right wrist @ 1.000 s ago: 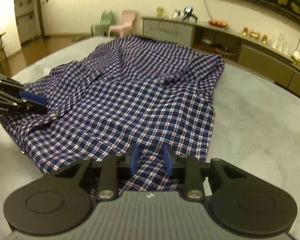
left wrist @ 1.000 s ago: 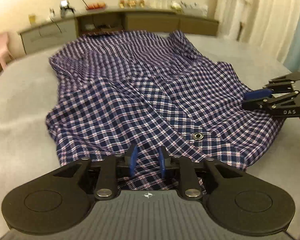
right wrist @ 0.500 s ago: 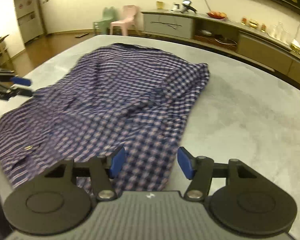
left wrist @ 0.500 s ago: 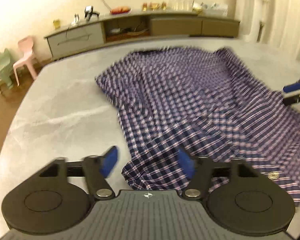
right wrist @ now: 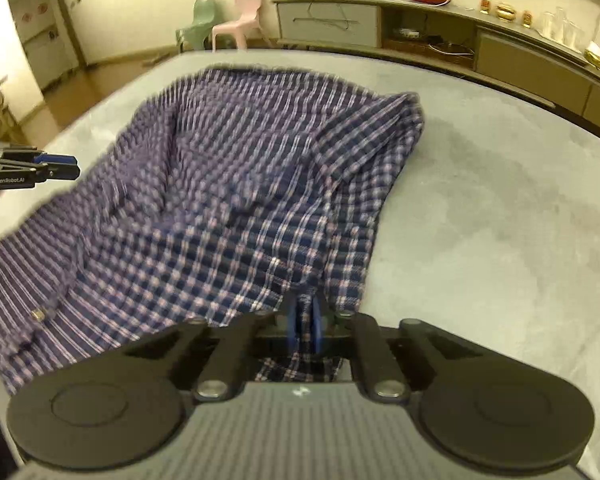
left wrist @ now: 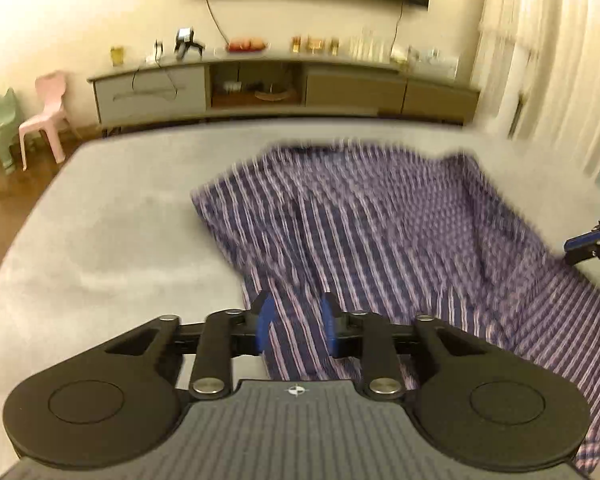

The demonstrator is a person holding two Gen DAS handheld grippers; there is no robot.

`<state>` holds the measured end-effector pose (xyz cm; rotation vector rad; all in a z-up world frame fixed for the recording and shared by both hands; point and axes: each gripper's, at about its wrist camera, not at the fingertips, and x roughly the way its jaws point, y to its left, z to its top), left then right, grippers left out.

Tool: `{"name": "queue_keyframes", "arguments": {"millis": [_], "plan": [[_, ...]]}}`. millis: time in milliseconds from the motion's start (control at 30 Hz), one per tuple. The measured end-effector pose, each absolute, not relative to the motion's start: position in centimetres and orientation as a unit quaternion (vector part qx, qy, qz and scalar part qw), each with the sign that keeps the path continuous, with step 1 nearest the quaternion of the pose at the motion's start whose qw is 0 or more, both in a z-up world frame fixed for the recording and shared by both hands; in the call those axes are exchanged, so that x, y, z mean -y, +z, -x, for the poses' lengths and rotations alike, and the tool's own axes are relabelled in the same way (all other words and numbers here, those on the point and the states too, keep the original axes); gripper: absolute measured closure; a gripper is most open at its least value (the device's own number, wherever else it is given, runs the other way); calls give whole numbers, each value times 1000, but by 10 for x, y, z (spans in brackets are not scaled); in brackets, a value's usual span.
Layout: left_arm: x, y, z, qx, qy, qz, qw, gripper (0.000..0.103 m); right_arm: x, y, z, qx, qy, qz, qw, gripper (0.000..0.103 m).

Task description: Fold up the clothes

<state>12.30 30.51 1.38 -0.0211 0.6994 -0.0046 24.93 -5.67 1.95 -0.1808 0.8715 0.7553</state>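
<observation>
Shirt (left wrist: 380, 248), a blue-and-white checked one, lies spread over the grey table (left wrist: 100, 240), its far part bunched and its near hem drawn toward the two grippers at the table's front edge. On the left, the left gripper (left wrist: 296, 326) has its jaws closing with a fold of the hem between them; the blue pads (left wrist: 265, 322) stand a little off the cloth on either side, so the grip does not look made yet. Toward the right, the right gripper (right wrist: 305, 326) has its jaws closing too, and there the pads are nearly together with a narrow pinch of hem squeezed between them, so it is grasping the cloth. The fabric between the two is blurred and sags in a slack dip. The likely trouble is uneven hold: if the left jaws finish closing on only the edge threads or miss the fold, a lift would leave that corner behind, the shirt would swing from the right pinch alone, and the fold line would come out crooked. A thin pinch on the right could also slip under the weight of the dragging cloth. The bunched far collar side may catch and wrinkle instead of laying flat.
</observation>
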Motion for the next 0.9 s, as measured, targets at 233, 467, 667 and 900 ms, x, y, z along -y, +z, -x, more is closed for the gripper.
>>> {"name": "queue_keyframes", "arguments": {"millis": [233,467,667,900], "plan": [[-339,27,-185,-340,25,74,937,50,2,72,-315,-355,350,156,852,51],[-331,-3,-217,-361,2,85,929,47,-113,52,-419,-371,358,229,826,37],[-361,-21,-249,-359,54,142,921,44,-166,22,-454,-387,365,233,814,41],[-376,-14,-245,-375,104,155,908,63,-173,6,-474,-420,354,229,804,45]]}}
